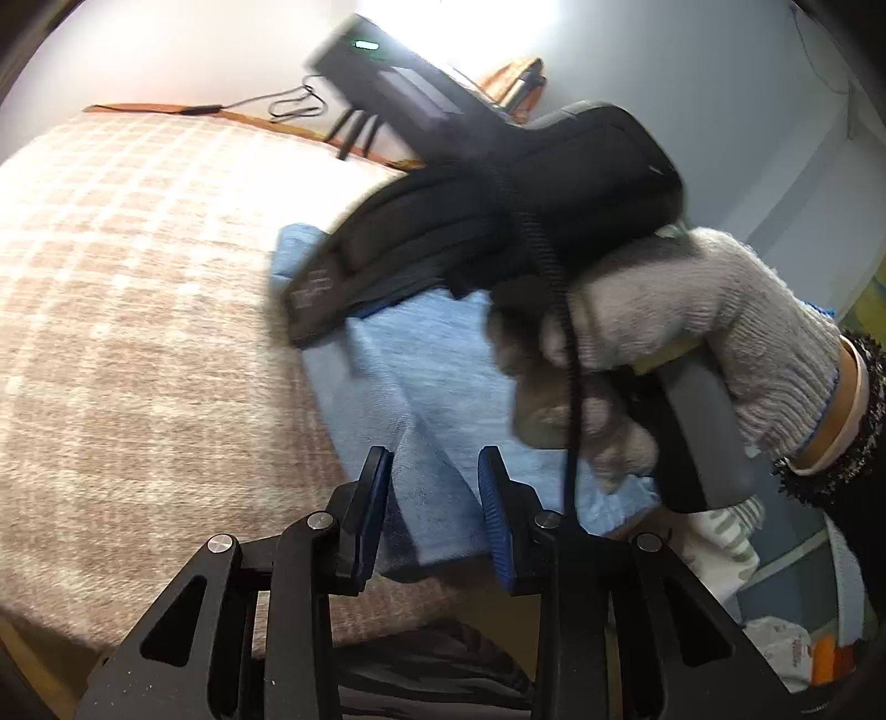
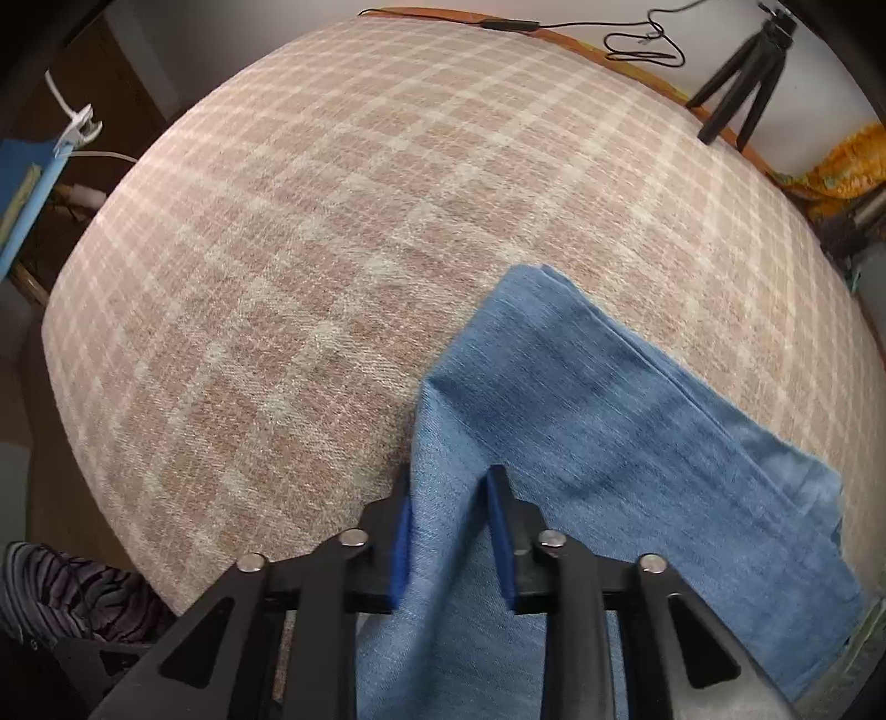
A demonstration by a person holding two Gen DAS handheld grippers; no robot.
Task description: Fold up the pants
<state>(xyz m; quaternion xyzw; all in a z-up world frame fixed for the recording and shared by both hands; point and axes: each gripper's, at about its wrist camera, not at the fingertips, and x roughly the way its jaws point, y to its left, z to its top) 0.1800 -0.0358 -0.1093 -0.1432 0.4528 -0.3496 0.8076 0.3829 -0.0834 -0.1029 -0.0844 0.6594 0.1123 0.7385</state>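
Left gripper: your left gripper (image 1: 436,501) has a raised ridge of the pants (image 1: 421,421) between its two blue ribbed pads (image 1: 494,518); the pads sit a little apart and I cannot tell whether they press the cloth.
Right gripper: your right gripper (image 2: 449,531) likewise straddles a fold of the pants (image 2: 581,421), two blue pads flanking it; whether it clamps I cannot tell.
Right hand: your right hand (image 1: 681,354), in a grey knit glove, wraps the gripper handle, the tool body tilted down toward the cloth and blurred.
Pants: one pair, light blue denim with visible weave, lying in layered folds at the near edge of the bed (image 2: 310,266).
Bed: cover is woolly, pinkish-brown with a white check.
Far edge: one black tripod (image 2: 742,88) and one looped black cable (image 2: 642,41).
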